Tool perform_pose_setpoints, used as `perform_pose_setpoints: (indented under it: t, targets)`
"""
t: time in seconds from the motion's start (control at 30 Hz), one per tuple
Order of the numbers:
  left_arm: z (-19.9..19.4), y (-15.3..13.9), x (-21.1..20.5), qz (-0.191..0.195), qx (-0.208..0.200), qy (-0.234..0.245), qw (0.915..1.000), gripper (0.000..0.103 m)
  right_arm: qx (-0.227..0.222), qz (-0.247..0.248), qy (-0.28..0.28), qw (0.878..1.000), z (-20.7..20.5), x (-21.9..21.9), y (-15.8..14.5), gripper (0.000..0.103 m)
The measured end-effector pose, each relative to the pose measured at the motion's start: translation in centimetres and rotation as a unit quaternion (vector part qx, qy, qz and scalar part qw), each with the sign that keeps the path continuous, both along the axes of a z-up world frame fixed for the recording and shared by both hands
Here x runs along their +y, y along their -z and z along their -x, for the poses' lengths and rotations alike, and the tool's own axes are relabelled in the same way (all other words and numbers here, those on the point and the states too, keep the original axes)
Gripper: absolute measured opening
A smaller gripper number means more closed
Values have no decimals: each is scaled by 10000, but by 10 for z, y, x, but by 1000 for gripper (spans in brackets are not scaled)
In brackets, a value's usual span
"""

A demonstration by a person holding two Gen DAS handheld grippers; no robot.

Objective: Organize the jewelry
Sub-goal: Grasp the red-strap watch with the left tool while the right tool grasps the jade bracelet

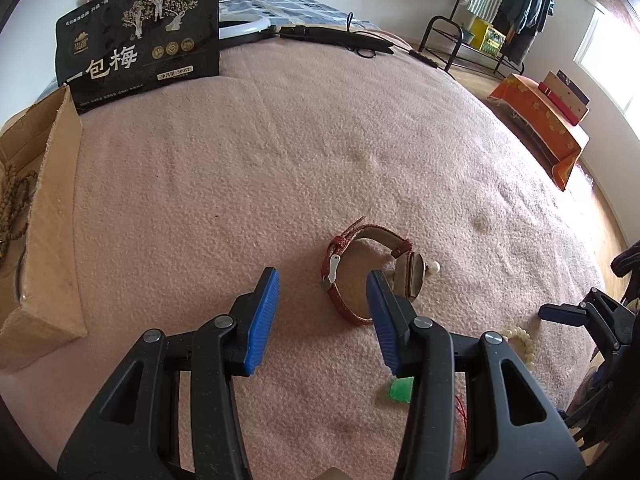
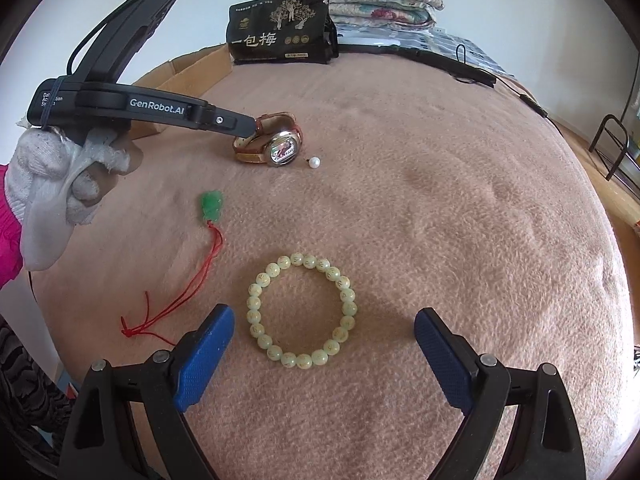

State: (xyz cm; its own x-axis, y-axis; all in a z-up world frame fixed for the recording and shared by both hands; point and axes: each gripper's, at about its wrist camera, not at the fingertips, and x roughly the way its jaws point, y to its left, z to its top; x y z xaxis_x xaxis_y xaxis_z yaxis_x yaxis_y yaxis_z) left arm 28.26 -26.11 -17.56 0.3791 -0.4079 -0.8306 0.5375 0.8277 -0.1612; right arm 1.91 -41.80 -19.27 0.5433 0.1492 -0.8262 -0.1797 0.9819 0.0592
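A watch (image 1: 362,276) with a red strap lies on its side on the pink blanket (image 1: 280,160). My left gripper (image 1: 325,280) is open just over it, with the buckle between the tips and the right finger in front of the case. From the right wrist view, that gripper's tip (image 2: 245,128) sits at the watch (image 2: 280,146). A pale green bead bracelet (image 2: 348,308) lies flat between the fingers of my open right gripper (image 2: 324,314), untouched. A green jade pendant (image 2: 211,204) on a red cord and a small pearl (image 2: 315,163) lie loose nearby.
A cardboard box (image 1: 52,208) holding wooden beads stands at the left. A black snack bag (image 1: 140,36) stands at the back by a ring light (image 1: 244,28). Folded quilts (image 2: 360,0) lie behind. Off the bed to the right are an orange box (image 1: 540,120) and a clothes rack (image 1: 500,8).
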Motion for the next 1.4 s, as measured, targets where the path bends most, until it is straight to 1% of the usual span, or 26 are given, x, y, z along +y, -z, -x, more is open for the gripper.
perform_pose_setpoints:
  t: [0.07, 0.1, 0.13, 0.27, 0.3, 0.33, 0.47, 0.5, 0.6, 0.63, 0.73, 0.83, 0.9, 0.97, 1.07, 1.13, 1.2, 1.3, 1.4]
  targets:
    - [-2, 3, -1, -4, 51, -23, 10000, 46, -7, 34, -6, 10000, -2, 1, 1, 93]
    - [-3, 5, -1, 6, 82, -38, 10000, 43, -8, 44, -8, 10000, -2, 1, 1, 93]
    - [-4, 6, -1, 4, 115, -54, 9999, 38, -4, 50, -8, 10000, -3, 0, 2, 93]
    - [-10, 10, -3, 15, 194, -89, 9998, 37, 29, 97, -6, 9999, -8, 1, 4, 90]
    - [-10, 10, -4, 2, 186, -82, 9998, 36, 34, 104, -17, 9999, -8, 1, 4, 90]
    - [-11, 11, -5, -19, 176, -74, 9998, 32, 38, 110, -31, 9999, -9, 1, 4, 90]
    - [-13, 14, -8, -48, 198, -72, 9998, 26, 36, 302, -135, 9994, -9, 7, 6, 85]
    - [-14, 14, -9, -46, 203, -81, 9997, 25, 38, 330, -169, 9993, -9, 8, 6, 82]
    - [-15, 14, -9, -20, 228, -100, 9997, 22, 33, 386, -258, 9989, -8, 11, 4, 80]
    - [-15, 14, -9, -20, 229, -89, 9997, 20, 36, 305, -254, 9992, -8, 10, 3, 79]
    - [-14, 14, -10, -23, 213, -76, 9997, 18, 85, -31, -109, 9999, -7, 0, 1, 79]
    - [-14, 15, -10, -27, 201, -65, 9998, 15, 116, -385, 102, 9991, -8, -12, 0, 73]
    - [-13, 16, -11, -40, 180, -54, 9998, 13, 136, -492, 176, 9985, -8, -17, -1, 67]
    - [-12, 16, -12, -51, 162, -42, 9998, 12, 161, -511, 213, 9983, -8, -19, -1, 65]
    - [-12, 17, -14, -56, 153, -9, 9999, 9, 154, -696, 257, 9971, -6, -25, -5, 63]
    - [-12, 17, -14, -69, 126, -7, 9999, 7, 150, -577, 315, 9977, -5, -26, -5, 61]
    - [-11, 17, -15, -81, 99, -24, 9999, 7, 219, -442, 330, 9982, -7, -27, -2, 54]
    - [-11, 17, -16, -97, 75, -20, 9999, 7, 275, -445, 359, 9980, -10, -30, 0, 52]
    - [-11, 17, -16, -96, 76, -23, 9999, 7, 281, -248, 326, 9988, -14, -27, 2, 46]
